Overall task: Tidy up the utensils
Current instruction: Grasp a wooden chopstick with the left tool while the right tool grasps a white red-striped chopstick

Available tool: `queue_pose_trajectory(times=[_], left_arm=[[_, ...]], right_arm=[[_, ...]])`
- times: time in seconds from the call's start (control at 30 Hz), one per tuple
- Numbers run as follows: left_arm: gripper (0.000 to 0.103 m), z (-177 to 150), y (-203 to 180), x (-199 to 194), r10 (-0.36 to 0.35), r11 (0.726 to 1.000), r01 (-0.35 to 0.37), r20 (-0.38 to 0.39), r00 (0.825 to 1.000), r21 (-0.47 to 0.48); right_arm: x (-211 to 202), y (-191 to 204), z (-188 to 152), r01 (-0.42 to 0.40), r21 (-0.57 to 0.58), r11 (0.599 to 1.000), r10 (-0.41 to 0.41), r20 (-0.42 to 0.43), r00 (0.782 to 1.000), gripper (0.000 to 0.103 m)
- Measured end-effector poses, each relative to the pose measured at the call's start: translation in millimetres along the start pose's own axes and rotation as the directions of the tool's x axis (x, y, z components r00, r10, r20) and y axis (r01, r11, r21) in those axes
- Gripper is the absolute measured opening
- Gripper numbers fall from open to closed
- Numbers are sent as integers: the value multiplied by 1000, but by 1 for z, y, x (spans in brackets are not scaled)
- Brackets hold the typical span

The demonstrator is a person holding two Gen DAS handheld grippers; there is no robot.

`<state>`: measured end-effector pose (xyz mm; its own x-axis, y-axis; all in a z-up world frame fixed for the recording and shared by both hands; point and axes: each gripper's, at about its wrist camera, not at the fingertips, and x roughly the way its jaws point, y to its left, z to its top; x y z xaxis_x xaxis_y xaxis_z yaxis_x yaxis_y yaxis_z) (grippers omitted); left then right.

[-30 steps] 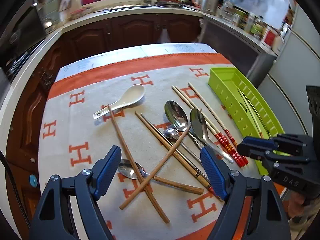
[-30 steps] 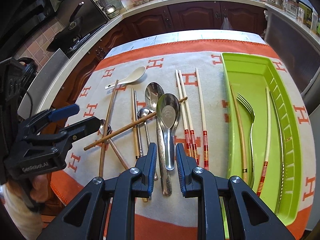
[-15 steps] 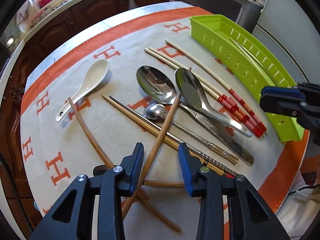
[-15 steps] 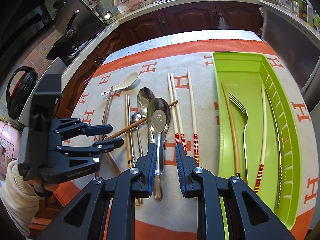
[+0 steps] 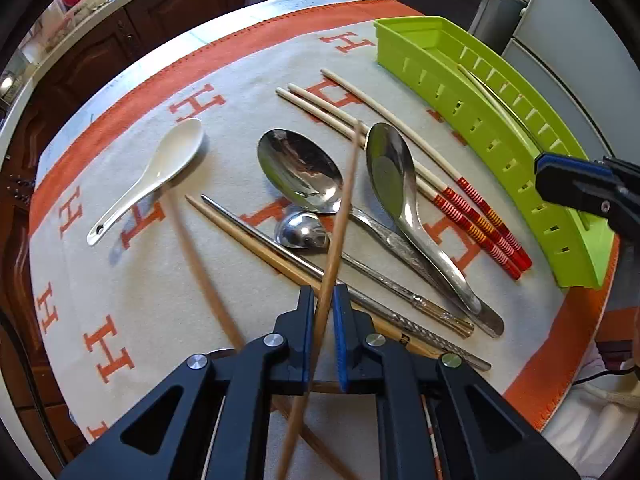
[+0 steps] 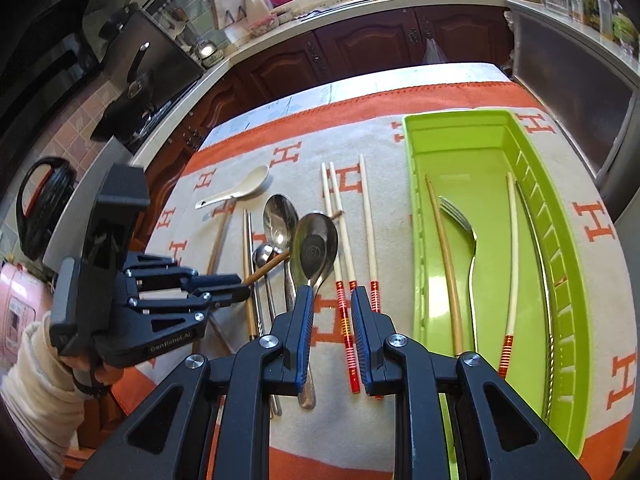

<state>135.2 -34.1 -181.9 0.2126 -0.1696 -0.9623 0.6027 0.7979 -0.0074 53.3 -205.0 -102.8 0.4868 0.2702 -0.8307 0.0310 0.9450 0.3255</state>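
A: Left wrist view first. The left gripper (image 5: 321,320) has just been closing, and its blue pads now pinch the brown chopstick (image 5: 340,220). The stick's long axis runs away from the jaws toward the far side, slanting over the small spoon (image 5: 300,230) and past the big spoon (image 5: 300,172).

B: And the green tray (image 5: 500,128)?

A: Far right of that grip, well apart, its long side angled away. The right gripper (image 5: 576,188) hangs just beside its near end.

B: Right wrist view?

A: The right gripper (image 6: 330,336) stands narrow with nothing between its pads, over the red-banded chopsticks (image 6: 344,300). The left gripper (image 6: 224,286) is at near left, the brown chopstick (image 6: 272,262) poking out rightward. The tray (image 6: 416,208) lies right, already holding a fork (image 6: 472,248).

B: So the stick likely must travel right and turn lengthwise.
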Motion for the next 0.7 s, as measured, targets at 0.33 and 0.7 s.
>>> queue_pose_trajectory(times=[0.33,0.7], left_arm=[[4,-8,26,-21,22,984,-14,44,999,-178],[4,-30,50,-71,-15,917,90,193,981,-388]], right_arm=[[33,-15,20,-67,145,987,77,-64,995,19],[80,-18,46,114,163,980,-91,-140,986,16]])
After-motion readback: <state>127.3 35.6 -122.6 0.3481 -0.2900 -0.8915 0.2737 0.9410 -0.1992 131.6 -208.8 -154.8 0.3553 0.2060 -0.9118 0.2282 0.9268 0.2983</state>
